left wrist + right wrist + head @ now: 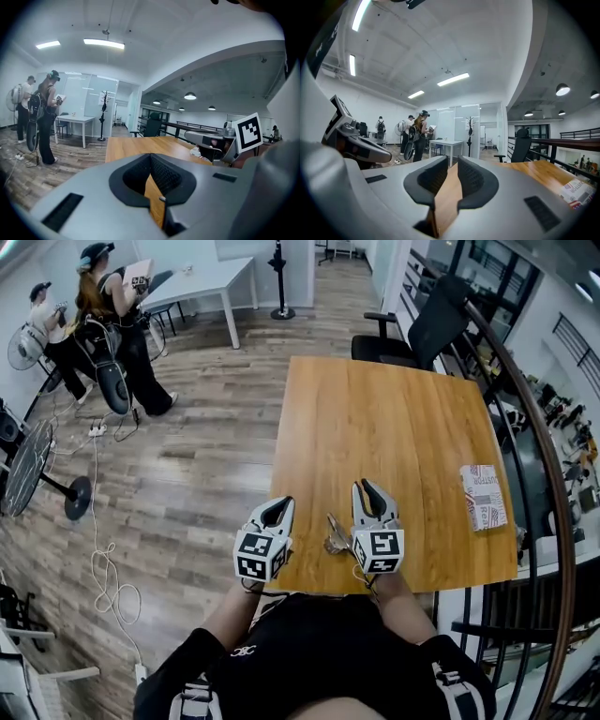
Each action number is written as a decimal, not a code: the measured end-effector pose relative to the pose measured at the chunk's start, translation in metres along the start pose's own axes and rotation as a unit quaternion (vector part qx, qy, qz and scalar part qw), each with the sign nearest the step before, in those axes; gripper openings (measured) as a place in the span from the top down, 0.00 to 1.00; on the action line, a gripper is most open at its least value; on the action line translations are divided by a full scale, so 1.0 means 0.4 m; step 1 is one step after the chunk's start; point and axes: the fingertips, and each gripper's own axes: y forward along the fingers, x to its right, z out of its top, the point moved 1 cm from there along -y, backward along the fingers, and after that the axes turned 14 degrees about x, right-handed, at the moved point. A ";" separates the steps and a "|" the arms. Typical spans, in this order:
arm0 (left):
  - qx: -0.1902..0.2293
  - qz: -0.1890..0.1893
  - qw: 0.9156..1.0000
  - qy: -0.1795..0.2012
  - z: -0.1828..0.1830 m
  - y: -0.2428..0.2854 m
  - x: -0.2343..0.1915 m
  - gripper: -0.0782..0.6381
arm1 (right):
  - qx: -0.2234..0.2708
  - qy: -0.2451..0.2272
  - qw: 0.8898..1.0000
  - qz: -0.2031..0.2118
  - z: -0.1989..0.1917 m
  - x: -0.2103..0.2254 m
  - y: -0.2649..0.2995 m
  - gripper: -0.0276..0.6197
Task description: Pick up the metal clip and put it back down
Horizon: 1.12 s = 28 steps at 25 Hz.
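Observation:
The metal clip (335,536) lies on the wooden table (394,427) close to its near edge, between my two grippers. My left gripper (279,506) hovers at the table's near left corner, its jaws closed tip to tip with nothing in them (150,157). My right gripper (367,487) is just right of the clip and apart from it. Its pads (474,176) stand slightly parted, and only bare table top shows through the gap. Neither gripper view shows the clip.
A printed paper packet (483,496) lies near the table's right edge. A black office chair (427,329) stands at the far end, and a curved railing (539,437) runs along the right. Two people (112,324) stand far left by a white table (202,282), near fans and floor cables.

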 end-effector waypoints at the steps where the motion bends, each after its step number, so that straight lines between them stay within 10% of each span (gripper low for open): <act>1: -0.002 0.002 1.000 0.000 -0.004 -0.002 -0.006 0.87 | -0.006 -0.005 1.000 0.010 -0.012 -0.012 0.009 0.83; 11: -0.008 0.018 1.000 -0.006 -0.032 -0.059 -0.041 0.87 | -0.128 -0.074 0.980 0.130 -0.242 -0.187 -0.006 0.64; 28: -0.010 0.020 1.000 -0.009 -0.040 -0.121 -0.055 0.87 | -0.289 -0.086 0.946 0.121 -0.532 -0.198 -0.160 0.58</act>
